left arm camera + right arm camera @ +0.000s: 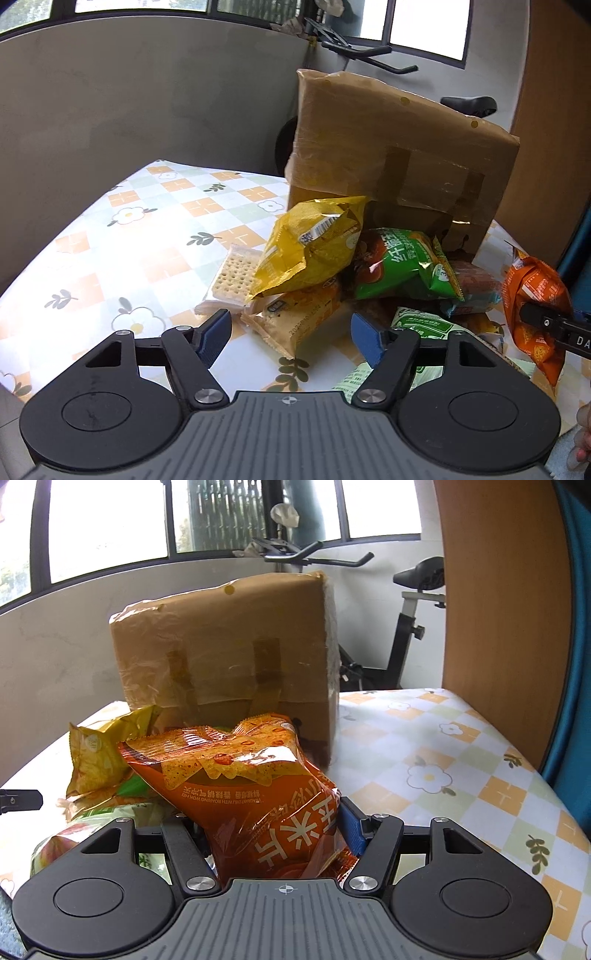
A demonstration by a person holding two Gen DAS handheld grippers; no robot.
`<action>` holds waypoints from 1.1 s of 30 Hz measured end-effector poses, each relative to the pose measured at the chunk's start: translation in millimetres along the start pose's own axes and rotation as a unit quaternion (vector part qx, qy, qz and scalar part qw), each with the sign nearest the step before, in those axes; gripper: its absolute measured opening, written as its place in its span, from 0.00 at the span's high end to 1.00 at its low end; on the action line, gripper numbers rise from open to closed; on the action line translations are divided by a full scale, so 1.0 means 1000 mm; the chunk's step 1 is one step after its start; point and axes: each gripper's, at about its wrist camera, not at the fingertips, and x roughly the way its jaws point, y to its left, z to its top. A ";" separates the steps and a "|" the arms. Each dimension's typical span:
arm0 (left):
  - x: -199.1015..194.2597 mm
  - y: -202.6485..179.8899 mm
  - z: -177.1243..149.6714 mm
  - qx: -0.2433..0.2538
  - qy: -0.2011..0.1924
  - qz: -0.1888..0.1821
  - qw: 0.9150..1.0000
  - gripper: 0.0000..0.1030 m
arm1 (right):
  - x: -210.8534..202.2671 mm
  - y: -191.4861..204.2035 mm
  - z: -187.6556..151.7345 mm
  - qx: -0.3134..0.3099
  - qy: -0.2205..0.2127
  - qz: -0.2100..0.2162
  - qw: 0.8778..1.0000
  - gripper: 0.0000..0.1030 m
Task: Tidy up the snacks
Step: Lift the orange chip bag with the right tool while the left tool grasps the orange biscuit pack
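A pile of snack packs lies in front of a taped cardboard box (399, 147). In the left wrist view I see a yellow bag (310, 247) on top, a green bag (402, 266), a cracker pack (232, 280) and a beige biscuit pack (299, 321). My left gripper (290, 334) is open and empty, just short of the biscuit pack. My right gripper (275, 830) is shut on an orange chip bag (251, 775) and holds it up in front of the box (229, 646). The orange bag also shows at the right of the left wrist view (535, 299).
The table wears a checked flower cloth (122, 236), with bare cloth to the left of the pile and to the right of the box (443, 757). A wooden panel (498, 609) stands at the right. An exercise bike (406, 627) stands behind the table.
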 end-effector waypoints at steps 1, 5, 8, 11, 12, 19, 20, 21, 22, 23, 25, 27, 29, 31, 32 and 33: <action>0.003 0.000 0.002 0.012 -0.002 -0.006 1.000 0.38 | 0.001 -0.001 -0.001 0.004 0.003 -0.001 1.000 0.42; 0.025 0.000 0.013 0.048 0.015 -0.015 0.999 0.45 | 0.003 -0.006 -0.003 0.016 0.003 -0.007 1.000 0.42; 0.044 0.003 0.020 0.063 0.037 -0.043 0.996 0.50 | 0.005 -0.011 -0.001 0.022 -0.003 -0.013 1.000 0.42; 0.060 0.000 0.022 0.088 0.054 -0.055 0.993 0.50 | 0.008 -0.021 0.004 0.034 -0.011 -0.025 0.999 0.42; 0.065 0.000 0.021 0.094 0.061 -0.059 0.992 0.50 | 0.009 -0.024 0.004 0.040 -0.012 -0.026 0.999 0.42; 0.094 0.000 0.024 0.112 0.078 -0.045 0.990 0.50 | 0.019 -0.033 0.002 0.050 -0.007 -0.033 0.998 0.42; 0.098 0.000 0.025 0.109 0.079 -0.046 0.990 0.50 | 0.020 -0.033 0.002 0.050 -0.006 -0.033 0.998 0.42; 0.102 0.000 0.026 0.107 0.080 -0.047 0.990 0.50 | 0.021 -0.033 0.002 0.049 -0.006 -0.033 0.998 0.42; 0.106 -0.001 0.027 0.106 0.082 -0.052 0.990 0.50 | 0.022 -0.033 0.003 0.049 -0.006 -0.034 0.998 0.42; 0.109 -0.002 0.028 0.106 0.083 -0.056 0.989 0.50 | 0.022 -0.033 0.003 0.050 -0.006 -0.035 0.998 0.42; 0.115 -0.006 0.029 0.115 0.088 -0.060 0.988 0.50 | 0.023 -0.033 0.003 0.051 -0.006 -0.035 0.998 0.42; 0.119 -0.013 0.027 0.133 0.090 -0.058 0.985 0.50 | 0.024 -0.034 0.003 0.052 -0.006 -0.037 0.998 0.42; 0.122 -0.018 0.025 0.145 0.093 -0.056 0.983 0.50 | 0.024 -0.034 0.003 0.053 -0.004 -0.038 0.998 0.42; 0.128 -0.019 0.024 0.142 0.093 -0.055 0.984 0.49 | 0.024 -0.034 0.003 0.054 -0.003 -0.038 0.998 0.42; 0.129 -0.017 0.024 0.131 0.092 -0.056 0.986 0.50 | 0.025 -0.034 0.003 0.053 -0.003 -0.038 0.998 0.42; 0.131 -0.014 0.023 0.119 0.093 -0.059 0.987 0.54 | 0.024 -0.034 0.003 0.053 -0.003 -0.038 0.998 0.42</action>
